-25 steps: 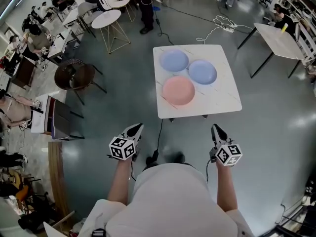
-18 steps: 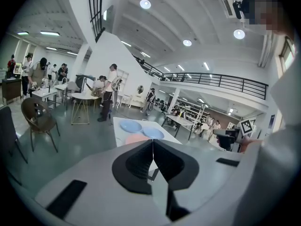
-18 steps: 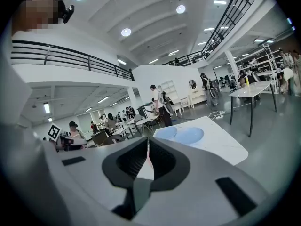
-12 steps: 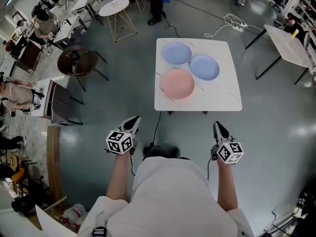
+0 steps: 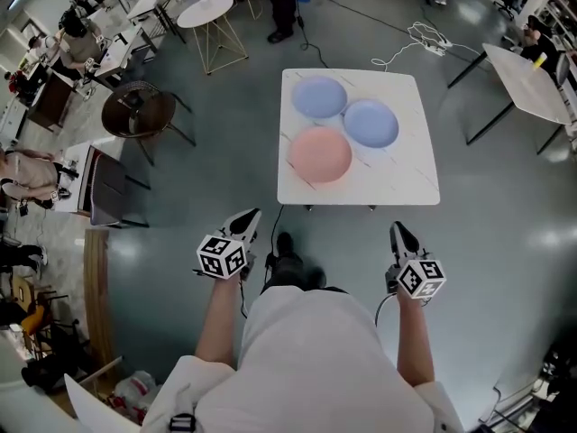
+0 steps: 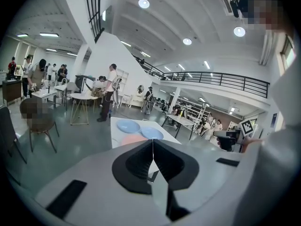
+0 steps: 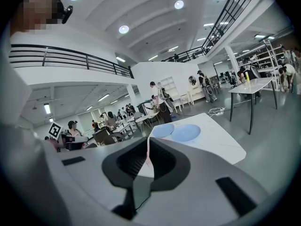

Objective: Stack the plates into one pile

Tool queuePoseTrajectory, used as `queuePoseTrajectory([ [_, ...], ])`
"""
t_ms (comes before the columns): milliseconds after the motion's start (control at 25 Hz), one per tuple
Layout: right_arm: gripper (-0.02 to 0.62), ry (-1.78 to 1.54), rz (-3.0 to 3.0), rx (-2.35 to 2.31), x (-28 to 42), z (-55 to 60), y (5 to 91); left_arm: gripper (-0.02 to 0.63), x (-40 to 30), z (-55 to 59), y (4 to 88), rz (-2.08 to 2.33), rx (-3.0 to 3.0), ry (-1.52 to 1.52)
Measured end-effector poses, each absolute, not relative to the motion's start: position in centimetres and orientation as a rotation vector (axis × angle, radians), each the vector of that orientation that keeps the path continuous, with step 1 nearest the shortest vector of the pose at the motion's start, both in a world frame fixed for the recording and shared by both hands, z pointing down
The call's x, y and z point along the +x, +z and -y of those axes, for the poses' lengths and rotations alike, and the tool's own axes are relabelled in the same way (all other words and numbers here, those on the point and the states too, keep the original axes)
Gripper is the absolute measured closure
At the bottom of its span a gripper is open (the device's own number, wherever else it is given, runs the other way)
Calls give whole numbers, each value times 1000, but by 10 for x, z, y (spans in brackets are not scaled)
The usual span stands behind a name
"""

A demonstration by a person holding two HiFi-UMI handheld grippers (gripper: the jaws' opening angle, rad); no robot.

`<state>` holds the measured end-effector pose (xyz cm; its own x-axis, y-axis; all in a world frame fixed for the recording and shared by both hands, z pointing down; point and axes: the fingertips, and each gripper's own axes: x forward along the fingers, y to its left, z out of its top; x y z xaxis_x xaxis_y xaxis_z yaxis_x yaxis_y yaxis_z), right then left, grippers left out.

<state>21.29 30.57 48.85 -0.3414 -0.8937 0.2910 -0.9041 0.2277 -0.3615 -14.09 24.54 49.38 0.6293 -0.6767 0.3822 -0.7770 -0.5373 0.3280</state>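
Stacking not begun: two round blue plates (image 5: 319, 96) (image 5: 370, 123), one round pink plate (image 5: 320, 154) separate on white square table (image 5: 397, 170).
Jaws of left gripper (image 5: 250, 216) and right gripper (image 5: 400, 231) fully closed, empty.

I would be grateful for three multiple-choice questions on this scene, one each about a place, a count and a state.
1. Where on the table is the pink plate?
A. nearest the person
B. farthest from the person
C. on top of another plate

2. How many blue plates are there?
A. one
B. two
C. three

3. How are the left gripper and right gripper?
A. both open
B. both shut, empty
C. shut on a plate

Answers: 1 A, it lies on the person's side of the other two; 2 B, two lie beyond the pink one; 3 B, each gripper view shows jaws together with nothing between.
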Motion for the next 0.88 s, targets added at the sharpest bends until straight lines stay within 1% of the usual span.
queuePoseTrajectory([
  [360, 565, 792, 2389, 1828, 204, -272, 504, 594, -143, -201, 510, 1082, 2383, 323],
  [600, 565, 805, 2363, 1867, 190, -229, 497, 594, -149, -148, 502, 1034, 2404, 322],
  [880, 565, 838, 2325, 1884, 170, -177, 506, 594, -153, -88, 514, 965, 2409, 347],
])
